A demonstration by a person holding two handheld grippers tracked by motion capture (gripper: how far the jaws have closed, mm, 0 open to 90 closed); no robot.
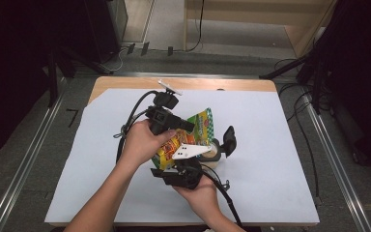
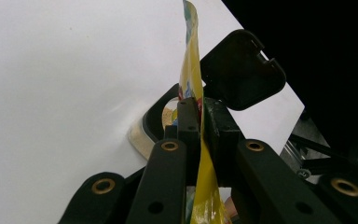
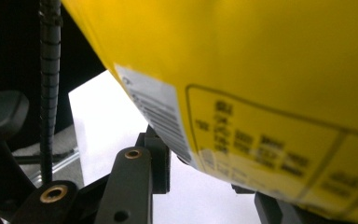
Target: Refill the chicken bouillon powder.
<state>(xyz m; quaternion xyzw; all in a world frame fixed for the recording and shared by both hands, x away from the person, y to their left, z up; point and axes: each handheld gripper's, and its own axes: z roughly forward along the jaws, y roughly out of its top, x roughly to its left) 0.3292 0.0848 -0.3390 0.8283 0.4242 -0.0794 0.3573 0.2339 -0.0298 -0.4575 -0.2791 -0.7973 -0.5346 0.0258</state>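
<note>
In the left gripper view we see our left gripper [image 2: 199, 116] with its two black jaws drawn tight together on the thin edge of the yellow snack bag [image 2: 192, 70], which stands up edge-on between them. In the right gripper view the right gripper [image 3: 205, 163] has its jaws standing apart; the bag's yellow back panel [image 3: 261, 70], with its barcode label and printed box, hangs close over them and hides the right-hand jaw tip, so we cannot tell for sure whether that gripper has any hold on it.

From the high view, the bag [image 1: 193, 133] is lifted above the middle of the white table sheet [image 1: 280, 159], between our left gripper [image 1: 186, 126] and our right gripper [image 1: 186, 166]. Just beside it, on the sheet, sits a small round container [image 1: 213, 152] with a black hinged lid [image 1: 229, 137] standing open; the left gripper view shows that lid [image 2: 242, 70] right behind the bag.
</note>
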